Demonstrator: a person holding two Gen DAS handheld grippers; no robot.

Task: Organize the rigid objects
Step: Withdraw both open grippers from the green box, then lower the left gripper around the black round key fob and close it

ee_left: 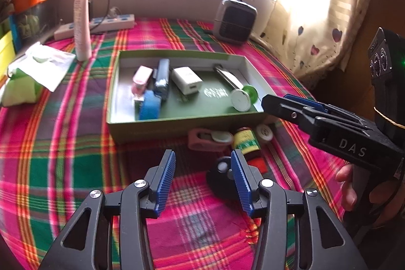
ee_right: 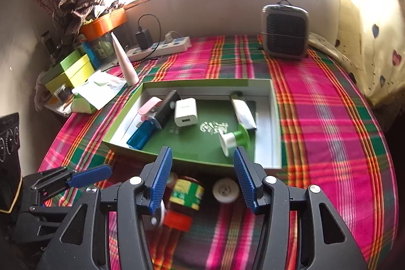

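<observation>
A green box lid (ee_left: 177,118) (ee_right: 192,156) lies on the plaid cloth and holds a white charger (ee_left: 187,84) (ee_right: 185,112), a blue stapler (ee_left: 149,106) (ee_right: 141,134), a pink item (ee_left: 141,80), a dark device (ee_left: 162,79), a silver tube (ee_left: 227,77) (ee_right: 243,111) and a green-and-white spool (ee_left: 244,96) (ee_right: 234,138). In front of the box lie a small bottle with a yellow-green label and red cap (ee_left: 246,143) (ee_right: 186,199), a white round piece (ee_left: 263,133) (ee_right: 225,190), a pink tool (ee_left: 207,141) and a black round object (ee_left: 222,179). My left gripper (ee_left: 202,181) is open, low over the cloth. My right gripper (ee_right: 200,179) is open above the bottle.
A small grey heater (ee_left: 234,20) (ee_right: 284,32) stands at the back. A power strip (ee_left: 101,23) (ee_right: 162,47), a pink-white tube (ee_left: 82,24) (ee_right: 125,62), a tissue pack (ee_left: 33,72) (ee_right: 96,90) and stacked boxes (ee_right: 71,72) are at the left. A curtain (ee_left: 329,29) hangs at the right.
</observation>
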